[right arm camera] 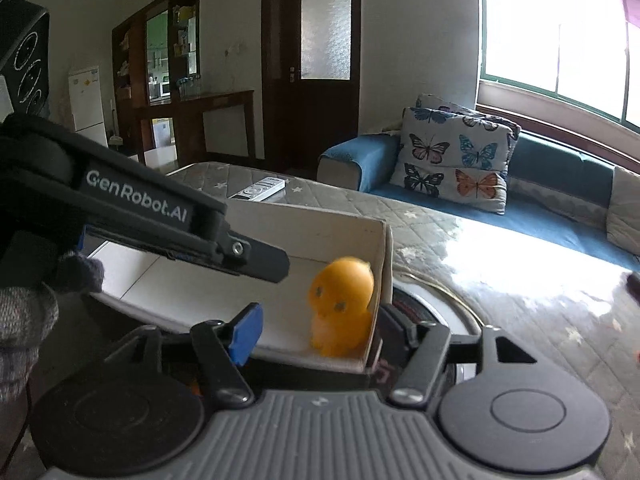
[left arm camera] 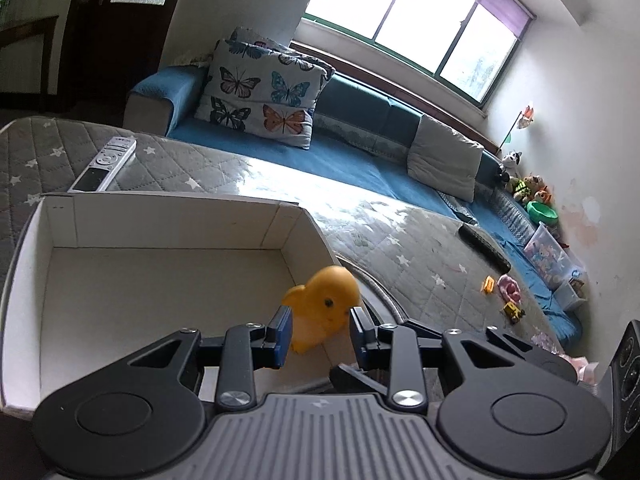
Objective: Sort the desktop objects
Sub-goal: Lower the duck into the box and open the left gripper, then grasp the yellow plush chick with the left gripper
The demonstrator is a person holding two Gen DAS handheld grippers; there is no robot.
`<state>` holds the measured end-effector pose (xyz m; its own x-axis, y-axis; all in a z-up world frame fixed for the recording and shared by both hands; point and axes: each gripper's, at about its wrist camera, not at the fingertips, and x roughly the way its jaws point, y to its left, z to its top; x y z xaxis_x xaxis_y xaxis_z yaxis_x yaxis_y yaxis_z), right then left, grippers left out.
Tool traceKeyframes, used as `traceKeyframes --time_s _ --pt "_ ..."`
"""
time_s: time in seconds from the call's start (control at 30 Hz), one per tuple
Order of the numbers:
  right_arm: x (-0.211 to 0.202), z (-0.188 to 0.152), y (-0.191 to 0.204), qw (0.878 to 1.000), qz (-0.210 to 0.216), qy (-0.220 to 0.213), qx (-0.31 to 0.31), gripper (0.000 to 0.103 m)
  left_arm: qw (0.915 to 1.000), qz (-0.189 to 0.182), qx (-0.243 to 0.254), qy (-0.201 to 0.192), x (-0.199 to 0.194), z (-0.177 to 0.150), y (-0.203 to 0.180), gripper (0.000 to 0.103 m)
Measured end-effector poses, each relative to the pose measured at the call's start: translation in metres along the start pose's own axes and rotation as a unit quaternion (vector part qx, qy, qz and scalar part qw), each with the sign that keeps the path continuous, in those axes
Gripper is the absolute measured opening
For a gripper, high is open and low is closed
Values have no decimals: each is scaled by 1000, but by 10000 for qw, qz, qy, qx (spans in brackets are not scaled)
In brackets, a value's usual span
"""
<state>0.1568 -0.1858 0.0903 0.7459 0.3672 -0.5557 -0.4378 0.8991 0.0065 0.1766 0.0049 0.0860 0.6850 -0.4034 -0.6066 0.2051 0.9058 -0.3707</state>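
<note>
Yellow rubber duck [right arm camera: 340, 304] standing in the white cardboard box [left arm camera: 160, 224]

The left gripper [left arm camera: 320, 332] had its jaws open and held nothing. The duck stood inside the box, right by its right-hand wall. The right gripper [right arm camera: 320, 332] was open too, with one jaw on each side of that wall, it seemed. Lifting it straight up would probably keep the box from tipping.

Your left gripper [left arm camera: 319, 330] around the yellow rubber duck [left arm camera: 326, 306], jaws parted, over the white cardboard box [left arm camera: 160, 276], grey quilted table cover [left arm camera: 400, 248]
</note>
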Motion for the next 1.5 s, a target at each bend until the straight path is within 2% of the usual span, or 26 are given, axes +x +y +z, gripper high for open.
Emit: traceKeyframes --time_s 0.37,0.47,0.73,1.07,1.33,1.5 --pt "-37 -32 10 9999 -76 78 131 72 9998 104 150 47 -21 -34 -15 35" --pt "-42 -40 14 9997 -72 126 183 77 9997 138 194 95 -24 -46 -18 35" --pt "-56 -67 25 9992 -118 237 285 77 9993 197 227 201 -27 -67 -22 35" --pt "-55 -86 29 9983 -253 365 389 77 9962 419 758 106 -37 -91 -33 35" --pt "-51 -85 31 9985 -226 343 375 77 9959 299 832 167 -30 -87 -40 35" --pt "-43 -83 28 9982 -225 360 430 77 9975 122 616 336 -16 -77 -36 35"
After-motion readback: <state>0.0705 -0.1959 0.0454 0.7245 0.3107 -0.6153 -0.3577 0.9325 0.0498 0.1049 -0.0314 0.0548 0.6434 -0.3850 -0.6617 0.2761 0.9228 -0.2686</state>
